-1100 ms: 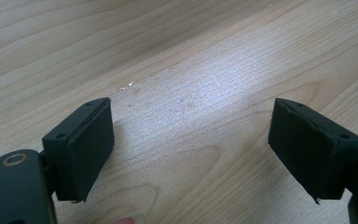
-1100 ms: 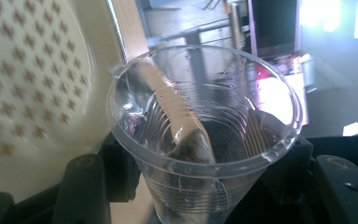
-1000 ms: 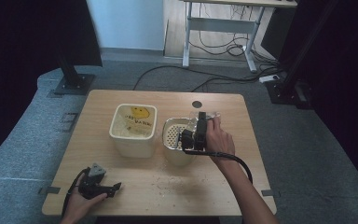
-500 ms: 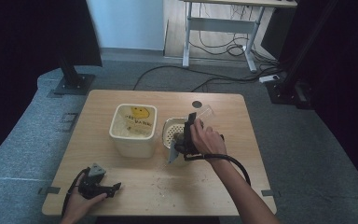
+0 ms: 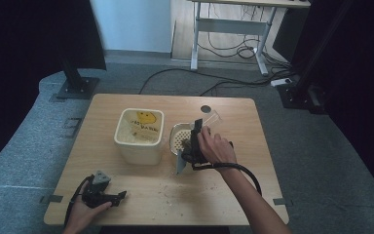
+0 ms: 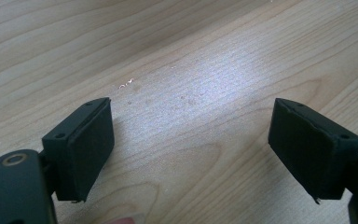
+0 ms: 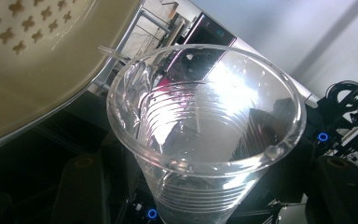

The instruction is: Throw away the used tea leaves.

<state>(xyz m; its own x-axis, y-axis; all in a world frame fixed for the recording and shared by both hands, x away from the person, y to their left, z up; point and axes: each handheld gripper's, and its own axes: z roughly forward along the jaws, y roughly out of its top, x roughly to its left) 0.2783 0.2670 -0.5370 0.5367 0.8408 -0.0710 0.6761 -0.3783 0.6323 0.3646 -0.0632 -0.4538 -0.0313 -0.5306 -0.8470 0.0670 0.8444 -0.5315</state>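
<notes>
The right tongs (image 5: 202,131) are closed on a clear plastic cup (image 7: 205,135), their 2 jaws pressing its ribbed wall from either side; in the right gripper view the cup's open mouth faces the camera, and the jaws have just eased open a touch while the cup stays between them. In the high view the cup (image 5: 213,119) is tipped, its rim pointing away from the person, just beyond a cream perforated strainer (image 5: 180,139). That strainer sits right of a cream square bucket (image 5: 140,135) printed with a yellow smiley face, and the 2 stand so close that their sides seem to touch. In the right gripper view the strainer's cross-shaped holes (image 7: 23,28) fill the upper left corner, close beside the cup's rim. The right hand (image 5: 214,147) grips the tool from above, and a black cable (image 5: 246,171) trails back along the forearm.

The left tongs (image 5: 111,197) rest on the table (image 5: 253,185) near its front left edge, held by the left hand (image 5: 80,212), well apart from the bucket. In the left gripper view their 2 black pads (image 6: 91,147) stand wide apart with bare wood grain between them, holding nothing. Small crumbs dot the table in front of the strainer.
</notes>
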